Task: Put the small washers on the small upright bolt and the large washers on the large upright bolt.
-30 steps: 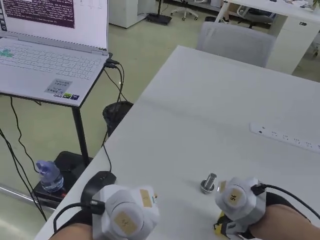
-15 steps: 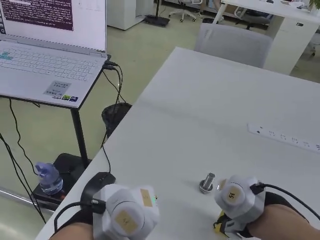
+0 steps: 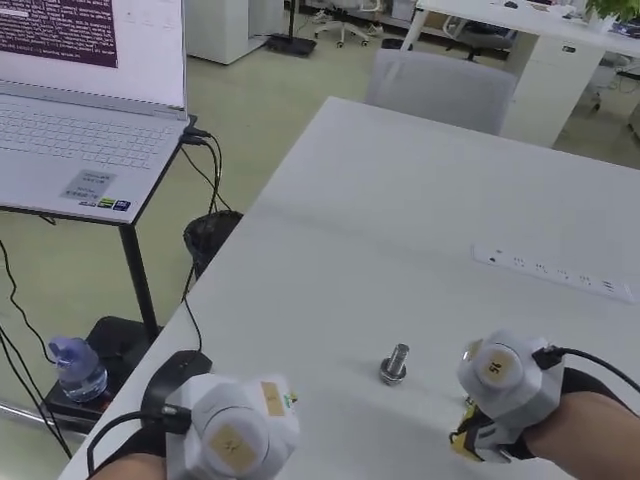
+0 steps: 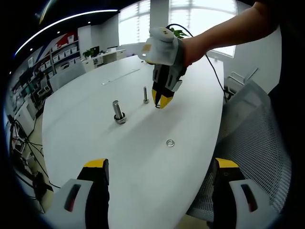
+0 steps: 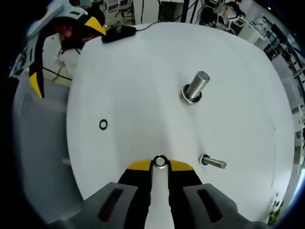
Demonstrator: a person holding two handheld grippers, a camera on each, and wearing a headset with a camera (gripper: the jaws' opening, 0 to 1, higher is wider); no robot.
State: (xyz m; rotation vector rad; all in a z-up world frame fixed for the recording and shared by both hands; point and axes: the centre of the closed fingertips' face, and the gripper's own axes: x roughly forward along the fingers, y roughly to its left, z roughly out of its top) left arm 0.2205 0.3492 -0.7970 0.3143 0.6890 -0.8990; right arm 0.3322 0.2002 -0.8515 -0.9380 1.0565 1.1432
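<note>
Tightly, the right gripper (image 5: pixel 160 165) pinches a small washer (image 5: pixel 160 161) near the small bolt (image 5: pixel 213 162); the left gripper (image 4: pixel 159 164) has its jaws far apart.

Silver large bolt (image 5: pixel 194 88), small bolt (image 5: pixel 213 162) and washer (image 5: pixel 160 161) gleam against a plain white table (image 3: pixel 400 220). The left gripper (image 4: pixel 159 167) and right gripper (image 5: pixel 160 166) are white and grey with yellow-and-black tips. A silver laptop (image 3: pixel 70 140) glows purple; the chair (image 3: pixel 440 90) is grey, the floor (image 3: pixel 60 270) pale green.
</note>
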